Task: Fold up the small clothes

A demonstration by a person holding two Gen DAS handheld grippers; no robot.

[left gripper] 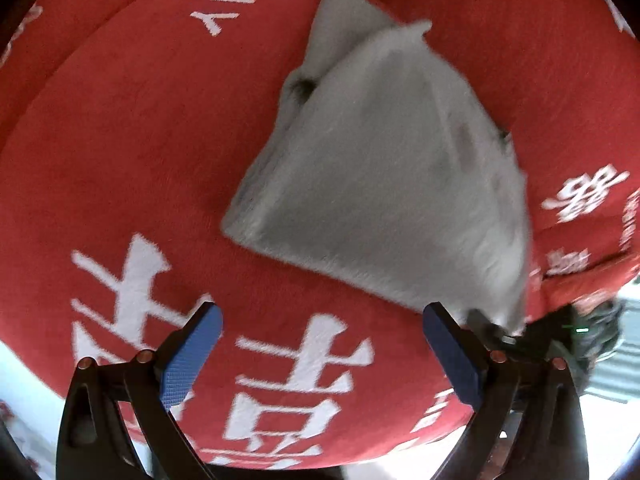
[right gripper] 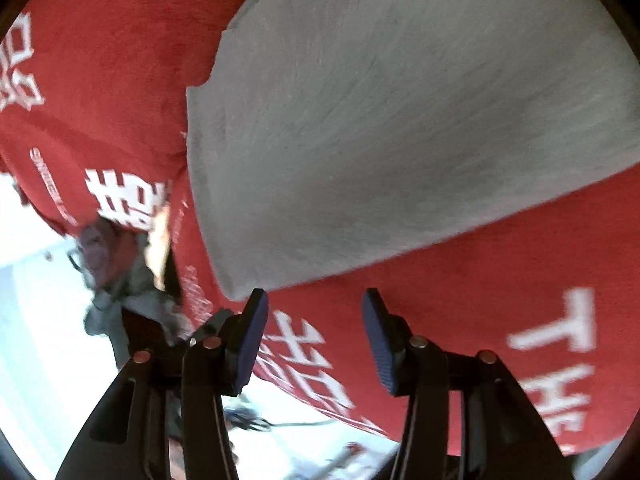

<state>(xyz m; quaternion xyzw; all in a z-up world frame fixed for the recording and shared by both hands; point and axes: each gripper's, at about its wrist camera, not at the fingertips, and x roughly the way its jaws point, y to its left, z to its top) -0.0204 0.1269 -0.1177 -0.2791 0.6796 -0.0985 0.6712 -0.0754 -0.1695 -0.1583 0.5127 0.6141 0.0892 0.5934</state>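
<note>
Folded grey garment [left gripper: 384, 168] lies just beyond right gripper [right gripper: 316, 312] (apparently untouched).

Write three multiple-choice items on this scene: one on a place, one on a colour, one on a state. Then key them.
1. Where does the folded grey fleece garment lie?
A. on the red cloth with white lettering
B. on a bare wooden shelf
C. in a basket

2. What colour are the gripper finger pads?
A. yellow
B. blue
C. white

3. How is the left gripper?
A. shut on the garment
B. shut on the cloth
C. open, with nothing between its jaws

Key: 1 A, red cloth surrounds the garment; 2 B, both wrist views show blue pads; 3 C, only cloth lettering shows in the wide gap.
</note>
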